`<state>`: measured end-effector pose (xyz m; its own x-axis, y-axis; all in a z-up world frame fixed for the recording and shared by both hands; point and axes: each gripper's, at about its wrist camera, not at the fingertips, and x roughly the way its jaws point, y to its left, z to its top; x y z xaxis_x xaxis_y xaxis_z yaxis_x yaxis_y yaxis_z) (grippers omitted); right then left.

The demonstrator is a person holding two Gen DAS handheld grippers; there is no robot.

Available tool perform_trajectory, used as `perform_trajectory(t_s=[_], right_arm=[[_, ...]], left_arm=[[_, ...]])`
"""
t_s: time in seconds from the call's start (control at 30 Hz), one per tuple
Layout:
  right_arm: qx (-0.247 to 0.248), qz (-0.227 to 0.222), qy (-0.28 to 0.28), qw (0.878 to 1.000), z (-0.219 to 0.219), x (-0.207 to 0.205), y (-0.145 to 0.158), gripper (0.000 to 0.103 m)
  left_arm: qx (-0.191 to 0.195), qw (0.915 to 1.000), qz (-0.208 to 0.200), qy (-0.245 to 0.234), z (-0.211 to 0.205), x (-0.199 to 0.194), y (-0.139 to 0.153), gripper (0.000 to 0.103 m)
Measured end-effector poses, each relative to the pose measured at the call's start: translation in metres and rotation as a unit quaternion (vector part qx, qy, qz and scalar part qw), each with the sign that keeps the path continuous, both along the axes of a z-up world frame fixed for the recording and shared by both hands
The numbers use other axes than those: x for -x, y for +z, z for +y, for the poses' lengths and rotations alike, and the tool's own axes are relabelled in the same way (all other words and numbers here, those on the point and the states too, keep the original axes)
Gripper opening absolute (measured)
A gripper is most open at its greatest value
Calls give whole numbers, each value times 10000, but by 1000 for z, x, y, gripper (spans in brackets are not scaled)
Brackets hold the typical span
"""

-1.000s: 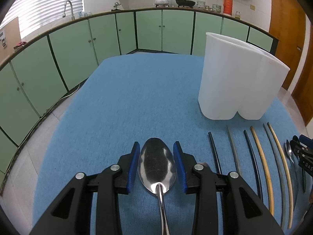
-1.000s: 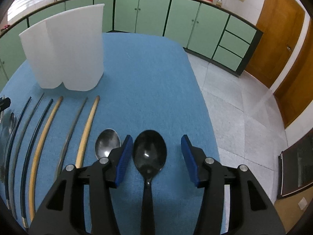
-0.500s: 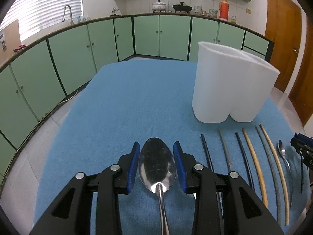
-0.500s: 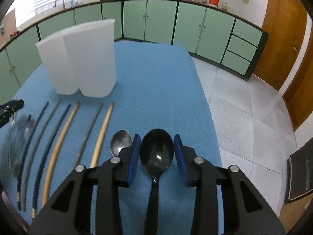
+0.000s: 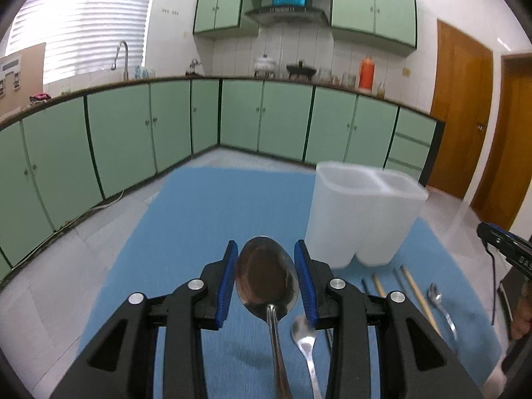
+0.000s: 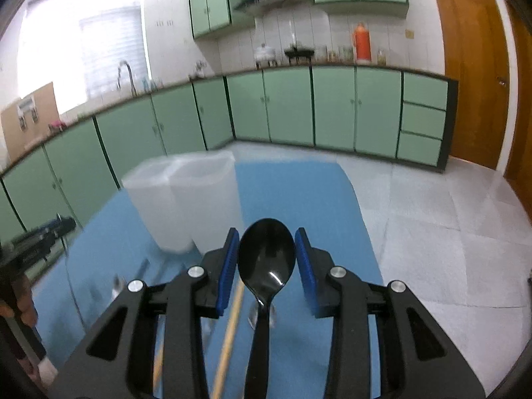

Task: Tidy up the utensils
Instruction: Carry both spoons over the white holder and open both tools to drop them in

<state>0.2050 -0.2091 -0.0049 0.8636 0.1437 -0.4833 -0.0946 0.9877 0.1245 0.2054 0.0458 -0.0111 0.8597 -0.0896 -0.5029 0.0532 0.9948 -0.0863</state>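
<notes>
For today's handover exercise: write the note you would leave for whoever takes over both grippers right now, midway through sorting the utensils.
Left gripper: jaws closed on the metal spoon, held above the blue mat.
Right gripper: jaws closed on the black spoon, also held above the mat.
White two-compartment holder: upright on the mat, ahead of both grippers; nothing visible inside from here.
On the mat: chopsticks, a small metal spoon and another spoon.
Done: two spoons picked up.
Left: probably drop both spoons into the holder, then collect the remaining spoons and chopsticks.
</notes>
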Motion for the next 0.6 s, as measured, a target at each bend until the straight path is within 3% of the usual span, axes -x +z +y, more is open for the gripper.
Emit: perform_trajectory(t_s=[0.33, 0.6], right_arm=[[-188, -824, 243, 9961, 15, -39, 47, 33], [-364, -1302, 188, 9906, 24, -90, 77, 33]], left_arm=[[423, 9954, -863, -13, 6, -9, 44, 34], [524, 9816, -1831, -145, -15, -45, 99, 34]])
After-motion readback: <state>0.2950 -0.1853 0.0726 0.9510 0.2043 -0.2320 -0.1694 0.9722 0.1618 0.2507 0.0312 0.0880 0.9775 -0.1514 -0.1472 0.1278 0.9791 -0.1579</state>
